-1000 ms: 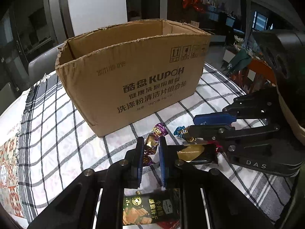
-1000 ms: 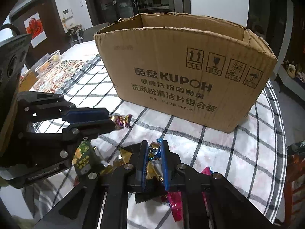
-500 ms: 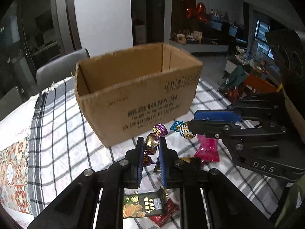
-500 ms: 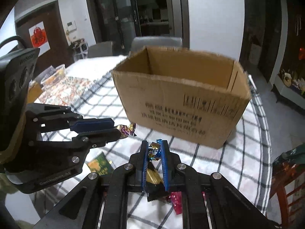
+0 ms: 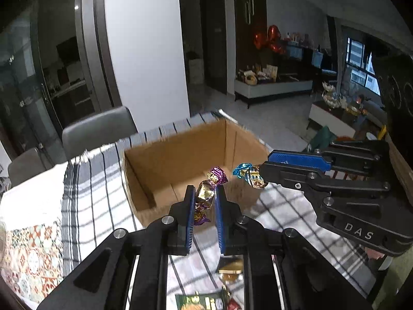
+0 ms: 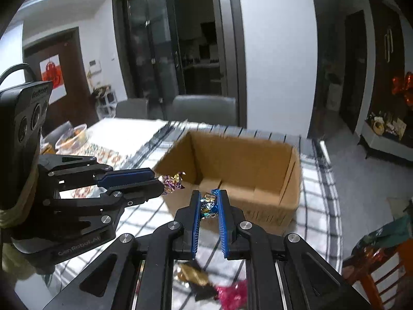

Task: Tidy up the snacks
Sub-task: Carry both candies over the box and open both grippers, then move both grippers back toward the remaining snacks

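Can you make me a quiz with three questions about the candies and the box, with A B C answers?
1. Where is the box?
A. on the checked cloth
B. on a chair
C. on the floor

2. What colour are the twisted ends of the candy in the left gripper?
A. green
B. purple
C. white

3. What is the right gripper doing?
A. hanging open with nothing in it
B. pressing on the box
C. pinching a blue candy

Answers:
1 A, checked cloth shows around the box.
2 B, the wrapper is gold with purple ends.
3 C, blue and gold foil sits between its fingers, up in the air before the box.
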`<state>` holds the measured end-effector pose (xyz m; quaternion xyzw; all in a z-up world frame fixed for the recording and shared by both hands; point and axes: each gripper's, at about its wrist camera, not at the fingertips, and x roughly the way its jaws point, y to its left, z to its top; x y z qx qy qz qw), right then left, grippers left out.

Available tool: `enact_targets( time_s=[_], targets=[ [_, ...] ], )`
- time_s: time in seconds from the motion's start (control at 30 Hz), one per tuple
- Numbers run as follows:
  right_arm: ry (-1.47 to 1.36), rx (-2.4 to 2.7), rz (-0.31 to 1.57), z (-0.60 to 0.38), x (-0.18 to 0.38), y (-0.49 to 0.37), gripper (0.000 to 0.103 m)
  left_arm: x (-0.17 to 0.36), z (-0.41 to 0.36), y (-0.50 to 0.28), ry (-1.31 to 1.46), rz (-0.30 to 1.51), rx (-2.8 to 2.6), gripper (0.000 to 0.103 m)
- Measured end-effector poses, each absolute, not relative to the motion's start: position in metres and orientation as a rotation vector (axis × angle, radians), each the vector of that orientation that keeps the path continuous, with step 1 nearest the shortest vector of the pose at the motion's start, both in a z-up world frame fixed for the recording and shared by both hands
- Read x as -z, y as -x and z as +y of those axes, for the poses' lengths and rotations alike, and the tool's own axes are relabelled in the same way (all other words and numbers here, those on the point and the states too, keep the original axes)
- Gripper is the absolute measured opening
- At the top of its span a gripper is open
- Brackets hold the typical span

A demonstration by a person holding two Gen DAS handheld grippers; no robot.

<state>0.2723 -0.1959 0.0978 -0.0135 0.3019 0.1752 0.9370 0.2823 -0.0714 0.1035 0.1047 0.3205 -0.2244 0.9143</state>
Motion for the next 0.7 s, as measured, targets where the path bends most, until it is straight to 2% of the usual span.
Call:
enact_targets(
  time_s=[0.27,0.5,0.57,0.6,0.63,0.7],
  targets=[
    [0.001,-0.337,0.563,-0.202,-0.118,-0.296,0.014,-0.128,-0.077,-0.318,-0.174,0.617,0.465,0.016],
    [-0.015,-0.295,0.593,-0.207,-0.113,-0.340,0.015,-0.114,-0.078,-0.364,-0.138,0.665,0.433,0.017],
    [-0.020,-0.271,0.625,-0.210,-0.105,-0.348,0.017,-0.106,-0.079,-0.374,-0.139,0.691,0.427,0.035],
    [-0.020,-0.257,0.643,-0.213,-0.102,-0.351,0.023,-0.103,-0.077,-0.376,-0.131,0.705,0.421,0.059],
    [-0.022,-0.244,0.648,-0.216,-0.099,-0.352,0.031,-0.101,-0.076,-0.375,-0.116,0.705,0.414,0.066],
    [-0.025,-0.206,0.654,-0.222,-0.093,-0.348,0.038,-0.098,-0.071,-0.368,-0.102,0.696,0.400,0.066]
  ],
)
